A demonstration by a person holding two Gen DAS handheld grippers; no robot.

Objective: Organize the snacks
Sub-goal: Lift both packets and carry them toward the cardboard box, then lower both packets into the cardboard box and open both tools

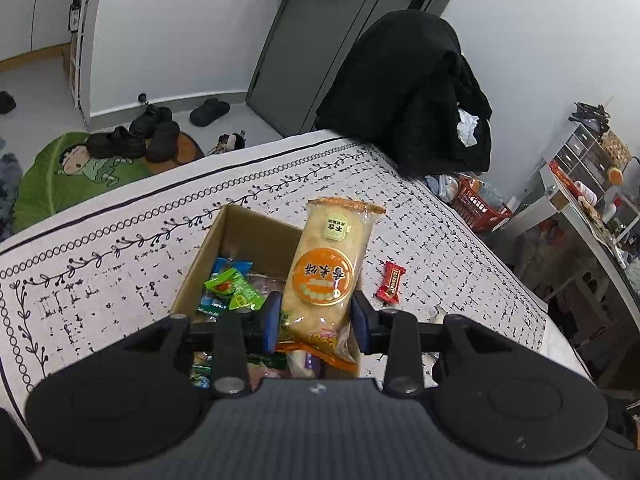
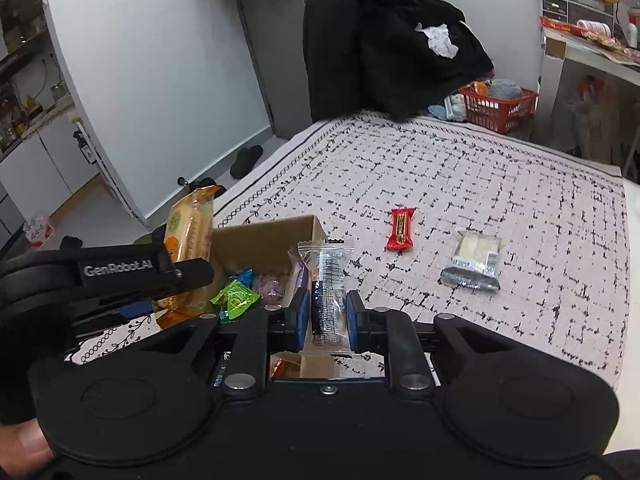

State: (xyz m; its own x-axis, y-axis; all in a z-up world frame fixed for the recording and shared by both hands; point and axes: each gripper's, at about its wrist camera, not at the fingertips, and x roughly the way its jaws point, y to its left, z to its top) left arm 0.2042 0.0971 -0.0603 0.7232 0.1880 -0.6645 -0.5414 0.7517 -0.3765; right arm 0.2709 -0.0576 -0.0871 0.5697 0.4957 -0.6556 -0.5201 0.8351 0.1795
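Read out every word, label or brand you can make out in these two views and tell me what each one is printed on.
"GenRobot.AI": white lettering on the side of the left gripper.
Rice cracker packet held in the left gripper: Chinese characters on its orange round label and small green tag, seen upside down, not clear enough to quote.
Red candy wrapper on the tablecloth: gold print, too small to read.
Clear snack packet in the right gripper: fine print, too blurred to read.

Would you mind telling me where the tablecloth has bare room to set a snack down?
The tablecloth lies bare between the red candy and the black coat, and again right of the clear cracker pack. It is crowded at the cardboard box, where both grippers hold snacks.
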